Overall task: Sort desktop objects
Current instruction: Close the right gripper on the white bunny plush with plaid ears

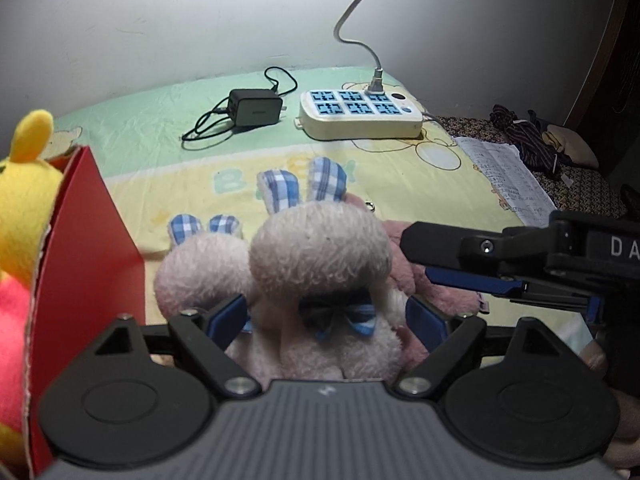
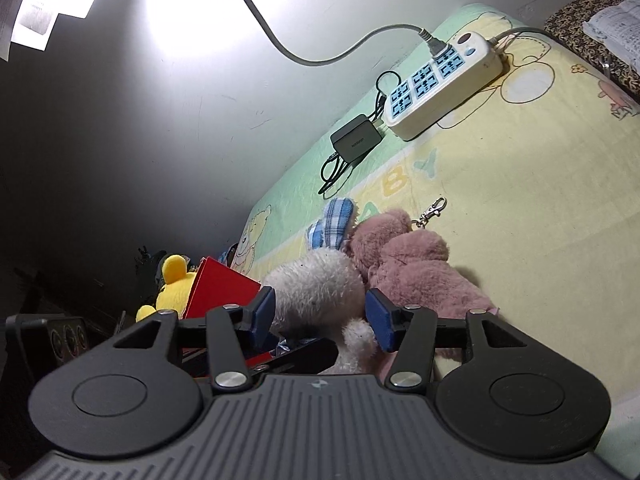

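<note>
A white plush bunny point(image 1: 320, 256) with blue plaid ears and a blue bow sits upright on the printed bedsheet point(image 1: 400, 184). My left gripper point(image 1: 326, 318) has its blue pads against both sides of the bunny's body. A smaller matching bunny point(image 1: 200, 272) leans on its left. A pink plush point(image 1: 448, 300) lies behind on the right. My right gripper point(image 1: 416, 256) comes in from the right, open, its tips beside the bunny's head. In the right wrist view the right gripper point(image 2: 322, 316) frames the bunny point(image 2: 316, 288), with the pink plush point(image 2: 416, 264) to the right.
A red box point(image 1: 88, 240) stands at the left, with a yellow bear plush point(image 1: 24, 200) in it. Near the wall lie a white power strip point(image 1: 360, 114) and a black charger point(image 1: 254, 108) with its cable. A printed paper point(image 1: 508, 176) and dark clothes point(image 1: 532, 136) lie at right.
</note>
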Action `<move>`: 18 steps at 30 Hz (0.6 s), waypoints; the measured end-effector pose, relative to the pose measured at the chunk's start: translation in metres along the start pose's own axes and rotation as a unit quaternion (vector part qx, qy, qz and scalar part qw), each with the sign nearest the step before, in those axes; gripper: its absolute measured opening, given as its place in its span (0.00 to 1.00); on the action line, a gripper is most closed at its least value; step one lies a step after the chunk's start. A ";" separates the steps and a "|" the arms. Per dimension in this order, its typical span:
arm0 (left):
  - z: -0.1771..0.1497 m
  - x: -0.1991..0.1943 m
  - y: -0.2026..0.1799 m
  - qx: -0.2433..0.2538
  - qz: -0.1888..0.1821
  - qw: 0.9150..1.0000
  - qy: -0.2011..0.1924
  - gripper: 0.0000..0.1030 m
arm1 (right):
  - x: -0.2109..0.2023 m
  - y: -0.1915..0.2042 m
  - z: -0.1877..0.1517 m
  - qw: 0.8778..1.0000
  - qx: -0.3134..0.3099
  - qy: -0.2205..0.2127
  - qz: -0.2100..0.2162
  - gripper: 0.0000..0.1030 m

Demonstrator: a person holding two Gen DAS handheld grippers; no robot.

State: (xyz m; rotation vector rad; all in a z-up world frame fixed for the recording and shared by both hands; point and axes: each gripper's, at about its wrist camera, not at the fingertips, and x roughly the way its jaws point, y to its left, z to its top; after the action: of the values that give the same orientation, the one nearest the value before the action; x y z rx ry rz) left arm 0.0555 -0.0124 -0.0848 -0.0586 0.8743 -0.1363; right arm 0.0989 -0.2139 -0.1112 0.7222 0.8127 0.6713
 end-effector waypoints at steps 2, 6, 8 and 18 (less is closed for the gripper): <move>0.002 0.007 0.002 -0.004 0.003 1.000 0.003 0.88 | 0.008 -0.001 0.003 1.000 -0.001 0.006 0.008 0.57; 0.005 0.018 0.006 -0.020 0.002 1.000 0.007 0.86 | 0.026 0.000 0.006 0.999 -0.007 0.026 0.016 0.57; 0.007 0.019 0.006 -0.019 0.004 1.000 0.006 0.81 | 0.034 -0.001 0.005 0.999 -0.011 0.032 0.012 0.57; 0.007 0.015 -0.003 -0.002 0.009 1.000 0.016 0.69 | 0.031 -0.009 0.005 0.999 0.023 0.041 0.024 0.53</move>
State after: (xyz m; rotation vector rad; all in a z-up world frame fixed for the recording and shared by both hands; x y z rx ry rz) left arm 0.0702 -0.0179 -0.0910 -0.0516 0.9062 -0.1189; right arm 0.1217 -0.1971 -0.1285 0.7626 0.8902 0.7303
